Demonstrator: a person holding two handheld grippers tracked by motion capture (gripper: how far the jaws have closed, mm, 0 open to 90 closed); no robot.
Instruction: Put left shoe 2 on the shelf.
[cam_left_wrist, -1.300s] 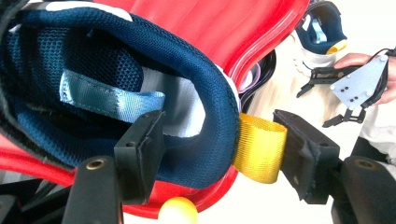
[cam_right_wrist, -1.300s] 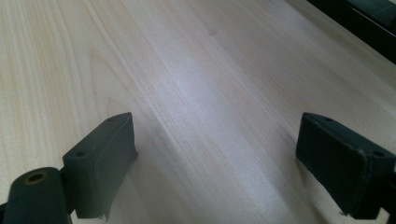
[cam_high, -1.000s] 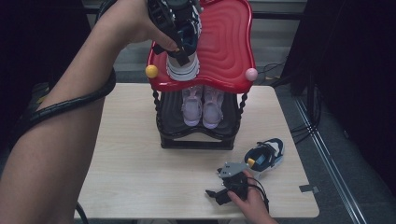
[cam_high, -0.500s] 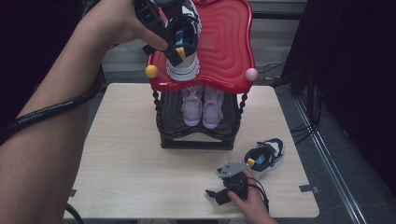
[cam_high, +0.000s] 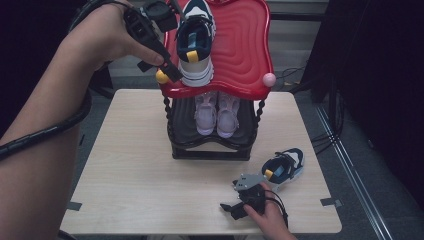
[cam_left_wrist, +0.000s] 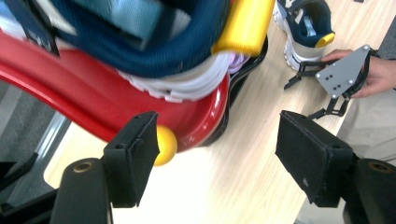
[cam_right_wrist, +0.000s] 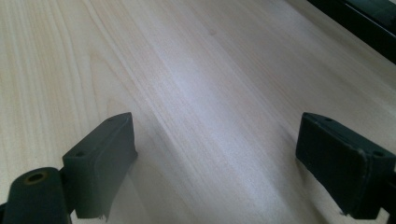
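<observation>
High view: left tool (cam_high: 172, 75), jaws open w/ nothing between, sits at approx. 9 o'clock of a navy sneaker (cam_high: 195, 42) resting on the red top tray (cam_high: 245, 55) of a shoe rack. Pink sneakers (cam_high: 216, 112) occupy the shelf below. Right tool (cam_high: 235, 207), jaws open, rests on the bench (cam_high: 125, 175); second navy sneaker (cam_high: 282, 169) at its 1 o'clock.

navy-white sneaker (cam_high: 195, 42) with yellow heel tab, upright on red top shelf (cam_high: 240, 55).
</observation>
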